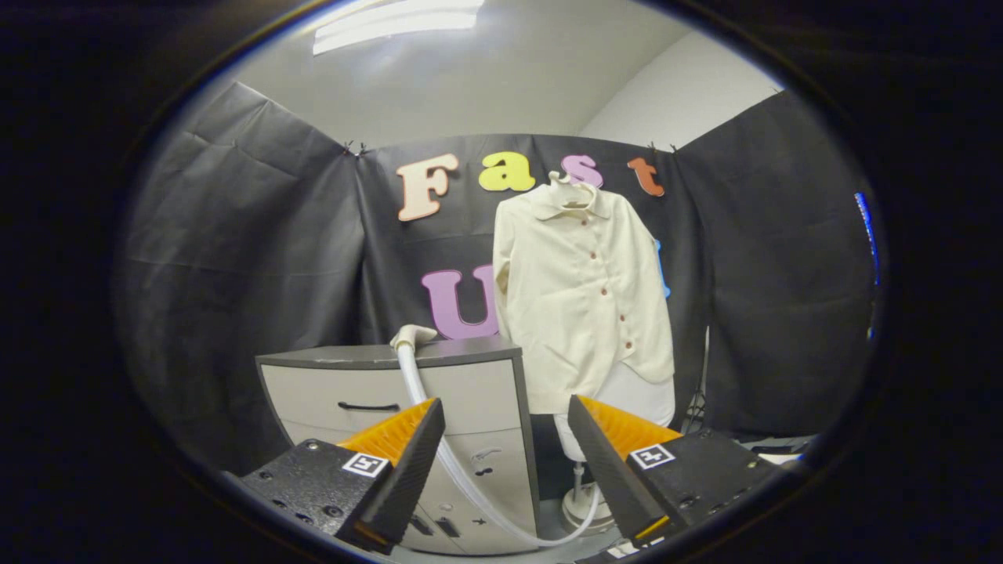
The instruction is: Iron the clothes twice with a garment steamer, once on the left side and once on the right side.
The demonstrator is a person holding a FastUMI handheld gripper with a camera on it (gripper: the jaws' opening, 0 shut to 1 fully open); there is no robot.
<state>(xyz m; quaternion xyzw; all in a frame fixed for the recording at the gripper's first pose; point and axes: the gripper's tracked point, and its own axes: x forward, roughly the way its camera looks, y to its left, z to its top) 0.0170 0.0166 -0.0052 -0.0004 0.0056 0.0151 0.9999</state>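
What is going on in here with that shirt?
A person is holding a grabbing tool, and its fingers are open with nothing between them. Beyond them a cream button-up shirt hangs on a stand. The steamer head lies on top of a grey cabinet, its white hose looping down. No steaming has started.

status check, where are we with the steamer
Gripper open, fingers empty. Steamer head resting on cabinet, hose trailing down beyond the fingers. Shirt hanging, untouched. Nothing in the way.
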